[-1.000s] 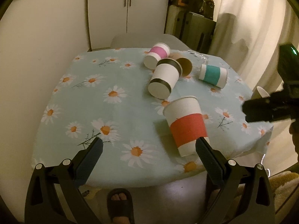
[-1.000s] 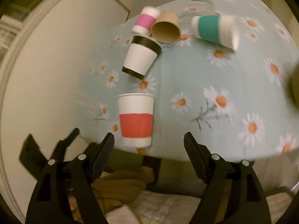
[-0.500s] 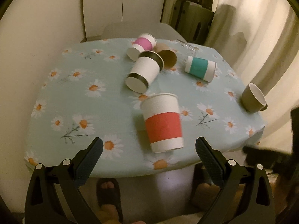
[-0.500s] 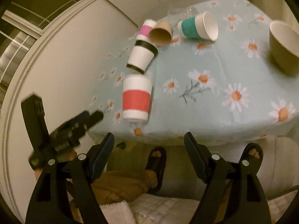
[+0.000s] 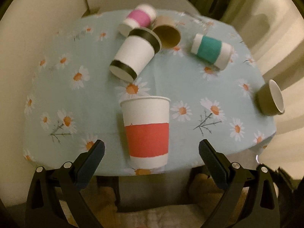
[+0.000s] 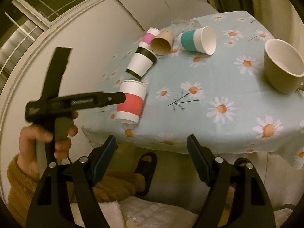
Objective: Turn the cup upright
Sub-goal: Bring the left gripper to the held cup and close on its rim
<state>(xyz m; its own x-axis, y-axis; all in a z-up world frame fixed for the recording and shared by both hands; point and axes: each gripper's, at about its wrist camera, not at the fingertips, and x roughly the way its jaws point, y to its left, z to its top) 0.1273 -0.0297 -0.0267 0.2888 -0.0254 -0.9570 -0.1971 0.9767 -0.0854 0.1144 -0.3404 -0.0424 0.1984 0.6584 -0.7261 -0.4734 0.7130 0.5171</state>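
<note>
With your left tongs [image 5: 151, 152] and right tongs [image 6: 151, 148] both spread wide and empty short of the desk [image 5: 98, 98], the red-banded cup [image 5: 146, 131] stands at its near edge while four paper cups behind it lie tipped over, so most righting appears undone.

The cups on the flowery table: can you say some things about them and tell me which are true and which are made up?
1. The red cup lies nearest the left gripper. True.
2. The left gripper is squeezing the red cup. False: its jaws are open, not touching it.
3. The teal cup stands upright. False: it lies on its side.
4. The pink cup lies at the far side of the table. True.
5. The right gripper holds the mug. False: it holds nothing.
</note>
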